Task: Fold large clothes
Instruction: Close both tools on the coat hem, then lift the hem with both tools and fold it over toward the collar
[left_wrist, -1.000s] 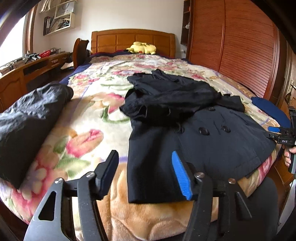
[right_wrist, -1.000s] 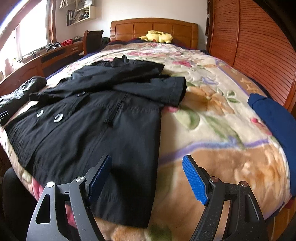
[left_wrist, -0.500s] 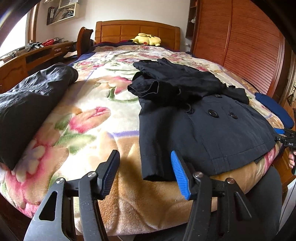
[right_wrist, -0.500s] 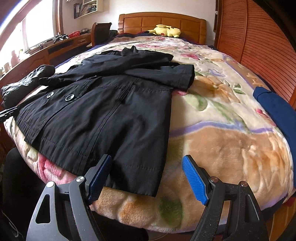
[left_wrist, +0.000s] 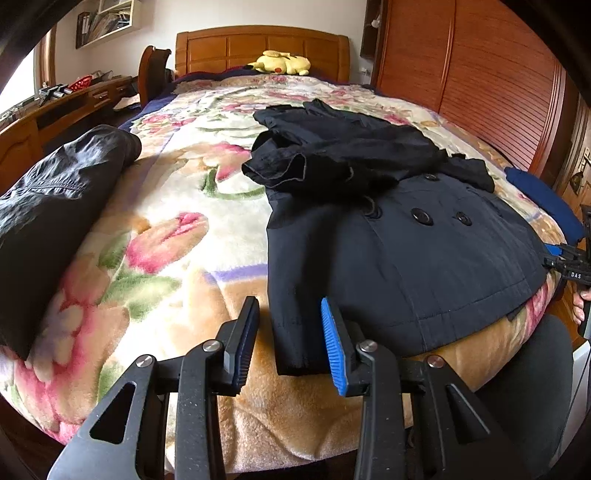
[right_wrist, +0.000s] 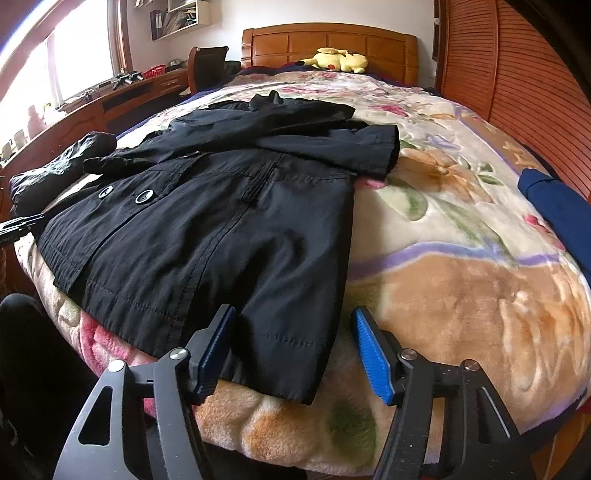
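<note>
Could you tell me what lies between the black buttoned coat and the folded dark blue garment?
Only bare floral blanket, clearest in the right wrist view.

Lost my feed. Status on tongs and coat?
Left tongs open, right tongs open, at hem corners. Black coat flat, sleeves folded in. Nothing blocking.

Left gripper (left_wrist: 290, 341): jaws spread wide, nothing between the pads, held low and pointing forward, level. Blue ribbed pad on the right-hand finger (left_wrist: 333, 350) faces inward; the other finger (left_wrist: 242, 343) shows a dark pad edge-on. Right gripper (right_wrist: 295, 350): jaws likewise parted, empty, same forward pose. From the left wrist view, part of the right hand (left_wrist: 580, 312) grips its handle at frame edge.
</note>
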